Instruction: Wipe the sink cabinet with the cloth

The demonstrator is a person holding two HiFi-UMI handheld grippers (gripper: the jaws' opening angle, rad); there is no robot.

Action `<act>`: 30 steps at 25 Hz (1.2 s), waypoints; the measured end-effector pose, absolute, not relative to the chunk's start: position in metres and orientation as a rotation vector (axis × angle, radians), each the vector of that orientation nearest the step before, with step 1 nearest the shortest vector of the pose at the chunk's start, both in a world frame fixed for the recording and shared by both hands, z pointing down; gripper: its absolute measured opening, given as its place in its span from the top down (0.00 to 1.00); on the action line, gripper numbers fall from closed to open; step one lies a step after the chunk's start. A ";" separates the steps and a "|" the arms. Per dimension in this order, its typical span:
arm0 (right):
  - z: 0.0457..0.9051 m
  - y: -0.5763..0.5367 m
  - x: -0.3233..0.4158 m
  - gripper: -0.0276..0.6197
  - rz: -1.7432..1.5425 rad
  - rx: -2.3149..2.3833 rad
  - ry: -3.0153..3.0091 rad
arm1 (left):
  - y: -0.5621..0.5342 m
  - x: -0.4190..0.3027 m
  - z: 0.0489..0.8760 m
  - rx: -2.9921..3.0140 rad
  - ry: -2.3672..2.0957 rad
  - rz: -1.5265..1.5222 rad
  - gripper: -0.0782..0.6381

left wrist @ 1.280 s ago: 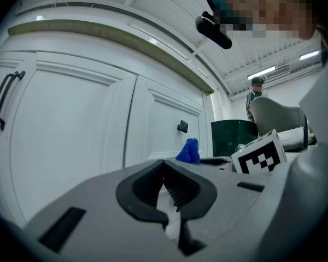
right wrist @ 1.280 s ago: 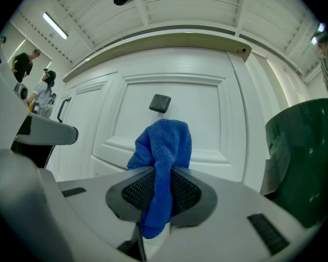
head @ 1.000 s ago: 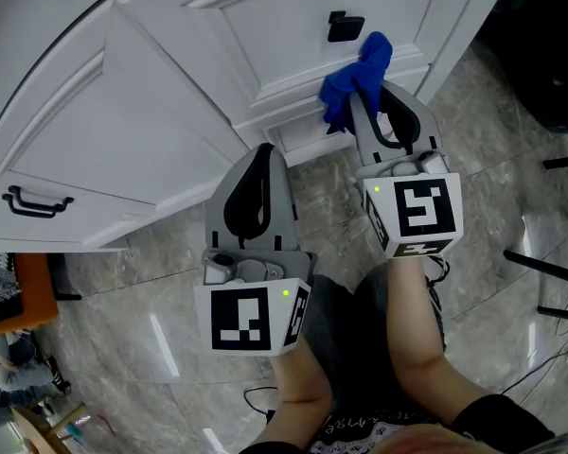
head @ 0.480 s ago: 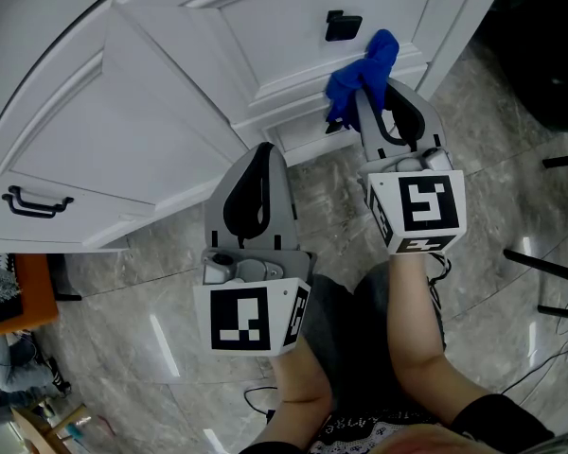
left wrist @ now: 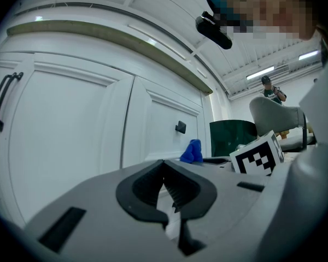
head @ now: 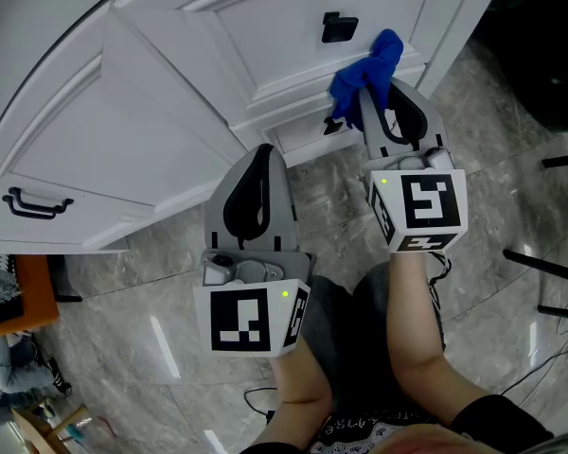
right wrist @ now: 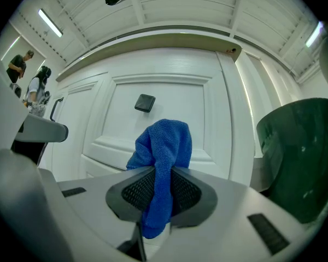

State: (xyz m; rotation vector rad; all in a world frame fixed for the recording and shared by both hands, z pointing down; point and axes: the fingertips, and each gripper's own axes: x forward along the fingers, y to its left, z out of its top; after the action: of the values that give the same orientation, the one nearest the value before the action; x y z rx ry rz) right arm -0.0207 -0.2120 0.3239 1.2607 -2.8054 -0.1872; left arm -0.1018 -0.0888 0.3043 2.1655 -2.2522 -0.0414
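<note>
Holding the cloth (right wrist: pixel 165 141) pinched in its jaws, the right tool (right wrist: pixel 161 192) faces the cabinet door (head: pixel 265 26) — wiping looks due: press, then sweep. Left tool (left wrist: pixel 167 192): jaws together, empty.

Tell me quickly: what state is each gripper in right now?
Left gripper: closed, holding nothing.
Right gripper: closed on the blue cloth.

Head view steeply down over sink cabinet (head: pixel 265 36), gripper views low and close, facing it, apparently sharing the knob (right wrist: pixel 145 102)
</note>
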 end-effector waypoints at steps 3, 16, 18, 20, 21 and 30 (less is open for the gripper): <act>0.324 -0.213 -0.019 0.83 -0.183 1.268 -2.804 | -0.089 -0.102 0.304 2.164 -2.253 -0.039 0.88; 0.324 -0.220 -0.009 0.83 -0.156 1.321 -2.788 | -0.090 -0.099 0.304 2.170 -2.251 -0.032 0.88; 0.324 -0.221 -0.008 0.83 -0.152 1.328 -2.785 | -0.090 -0.099 0.304 2.170 -2.250 -0.032 0.88; 0.324 -0.222 -0.007 0.83 -0.149 1.335 -2.783 | -0.090 -0.100 0.305 2.168 -2.250 -0.031 0.88; 0.324 -0.223 -0.006 0.83 -0.148 1.338 -2.782 | -0.091 -0.100 0.305 2.167 -2.250 -0.031 0.88; 0.323 -0.227 0.000 0.83 -0.140 1.367 -2.774 | -0.092 -0.098 0.306 2.173 -2.245 -0.026 0.88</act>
State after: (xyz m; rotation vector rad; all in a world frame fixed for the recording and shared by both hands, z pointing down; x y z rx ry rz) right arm -0.0004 -0.2271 0.3234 1.3666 -2.7741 -0.1401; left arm -0.0980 -0.0924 0.3060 2.1725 -2.2454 -0.0259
